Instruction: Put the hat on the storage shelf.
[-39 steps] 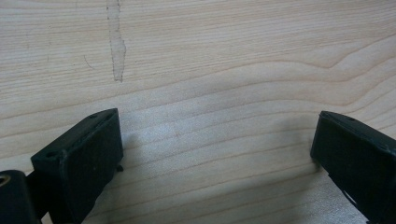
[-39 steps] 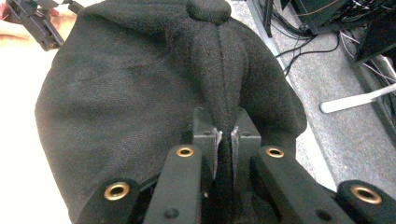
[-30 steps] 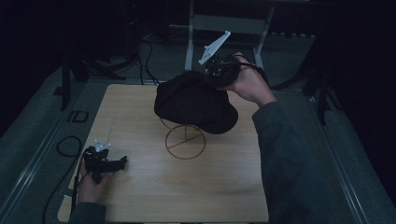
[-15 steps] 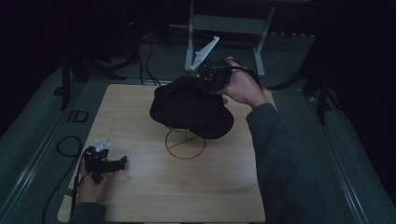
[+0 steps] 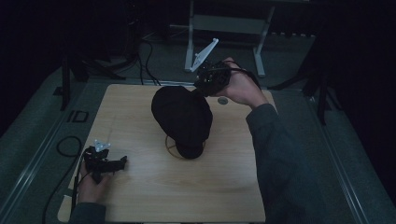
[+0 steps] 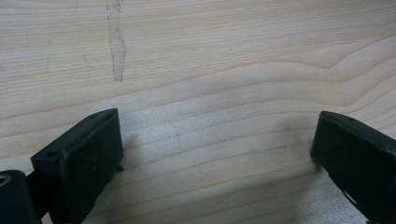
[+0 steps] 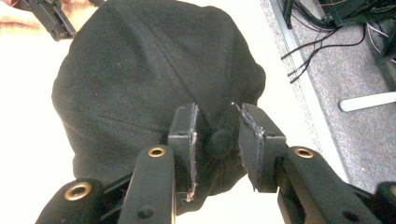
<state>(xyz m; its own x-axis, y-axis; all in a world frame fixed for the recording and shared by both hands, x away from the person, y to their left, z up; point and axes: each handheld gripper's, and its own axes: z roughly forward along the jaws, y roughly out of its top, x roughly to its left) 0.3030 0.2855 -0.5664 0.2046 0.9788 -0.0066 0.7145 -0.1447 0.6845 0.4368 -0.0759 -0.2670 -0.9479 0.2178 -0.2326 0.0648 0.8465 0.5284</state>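
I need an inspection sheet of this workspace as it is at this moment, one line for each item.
Surface: wooden table, pale, bare near the left claw.
Job's things: black cap held up over a wire stand.
Clutter: small round mark on the table; cannot tell what.
Grippers: left claw open, resting low on the wood; right claw shut on the cap.
Cables: black cable on the floor at left.
Surroundings: dark; grey frame behind.

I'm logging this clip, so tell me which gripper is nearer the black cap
Right. The right gripper has its jaws around a fold of the black cap, over the table. The left gripper rests apart, near the table's left edge.
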